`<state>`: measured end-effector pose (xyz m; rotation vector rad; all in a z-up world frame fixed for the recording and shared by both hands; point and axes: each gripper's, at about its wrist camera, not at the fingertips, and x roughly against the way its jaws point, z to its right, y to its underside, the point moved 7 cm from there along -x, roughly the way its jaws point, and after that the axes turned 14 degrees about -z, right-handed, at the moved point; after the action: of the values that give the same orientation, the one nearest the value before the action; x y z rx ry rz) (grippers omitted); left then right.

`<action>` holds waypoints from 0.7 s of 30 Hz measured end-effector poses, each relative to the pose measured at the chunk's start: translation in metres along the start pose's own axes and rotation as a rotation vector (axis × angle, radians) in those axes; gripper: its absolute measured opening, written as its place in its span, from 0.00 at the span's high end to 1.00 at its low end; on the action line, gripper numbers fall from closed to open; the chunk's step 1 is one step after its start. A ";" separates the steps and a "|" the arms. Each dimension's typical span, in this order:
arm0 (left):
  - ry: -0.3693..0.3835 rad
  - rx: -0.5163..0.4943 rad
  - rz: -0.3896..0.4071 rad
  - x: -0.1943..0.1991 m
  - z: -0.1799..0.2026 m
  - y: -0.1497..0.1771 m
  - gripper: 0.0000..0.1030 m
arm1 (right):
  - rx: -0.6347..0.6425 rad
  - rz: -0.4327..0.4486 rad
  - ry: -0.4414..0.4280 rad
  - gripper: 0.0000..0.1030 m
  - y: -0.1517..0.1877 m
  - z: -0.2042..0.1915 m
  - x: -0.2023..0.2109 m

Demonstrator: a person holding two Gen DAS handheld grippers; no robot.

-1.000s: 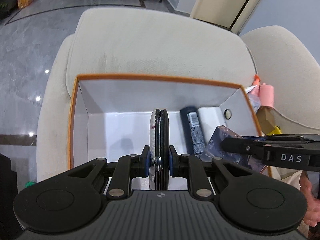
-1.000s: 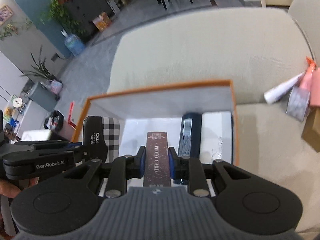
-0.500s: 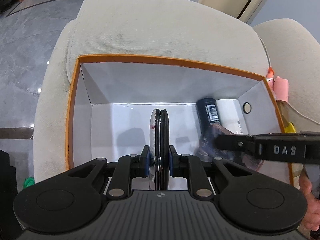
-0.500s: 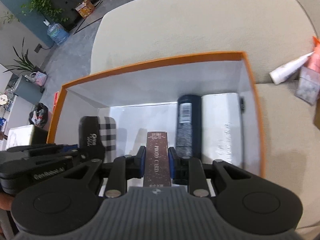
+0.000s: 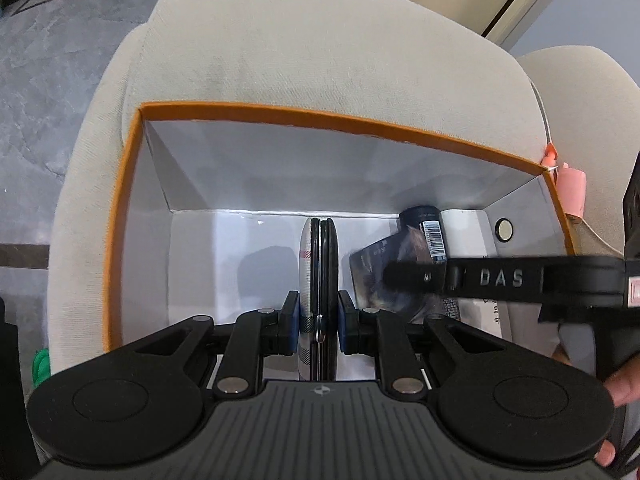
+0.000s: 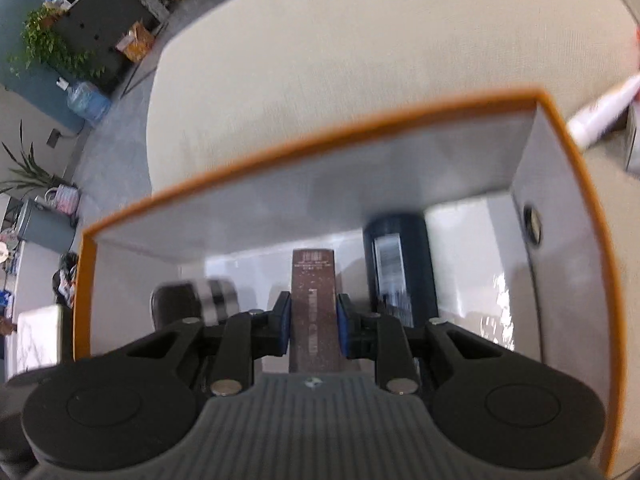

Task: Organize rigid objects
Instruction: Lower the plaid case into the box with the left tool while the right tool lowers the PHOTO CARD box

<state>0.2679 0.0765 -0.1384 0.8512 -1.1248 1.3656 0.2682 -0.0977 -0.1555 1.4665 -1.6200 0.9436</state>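
Note:
An orange-rimmed box (image 5: pixel 328 117) with a white inside sits on a beige sofa seat. My left gripper (image 5: pixel 319 322) is shut on a flat zippered case (image 5: pixel 318 264), black with a checked side, held on edge low inside the box. My right gripper (image 6: pixel 313 322) is shut on a slim brown card box (image 6: pixel 313 304). That card box (image 5: pixel 380 276) also shows in the left wrist view, held by the right gripper's arm. A dark spray can (image 5: pixel 430 232) and a white box (image 5: pixel 466 236) lie along the box's right side. The checked case (image 6: pixel 204 300) appears blurred in the right wrist view.
The sofa backrest (image 5: pixel 320 48) rises behind the box. A pink bottle (image 5: pixel 572 192) and a white tube (image 6: pixel 600 114) lie on the seat right of the box. A person's fingers (image 5: pixel 624 384) show at the right edge. A grey tiled floor (image 5: pixel 52 60) lies to the left.
Both grippers have sunk deeper into the box with their loads. The right gripper has rolled and moved left, bringing the card box nearer to the zippered case.

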 end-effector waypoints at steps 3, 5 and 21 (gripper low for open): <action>0.006 0.011 -0.002 -0.002 -0.001 -0.001 0.81 | -0.004 0.015 -0.011 0.79 0.000 0.001 -0.002; 0.009 0.022 0.000 -0.002 -0.002 -0.002 0.81 | -0.014 0.048 -0.014 0.79 -0.005 0.001 0.001; 0.046 0.028 -0.010 -0.008 -0.007 -0.010 0.81 | 0.228 0.069 0.137 0.68 -0.012 -0.016 0.011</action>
<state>0.2795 0.0798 -0.1467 0.8402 -1.0672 1.3886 0.2800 -0.0890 -0.1381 1.4668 -1.5100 1.2751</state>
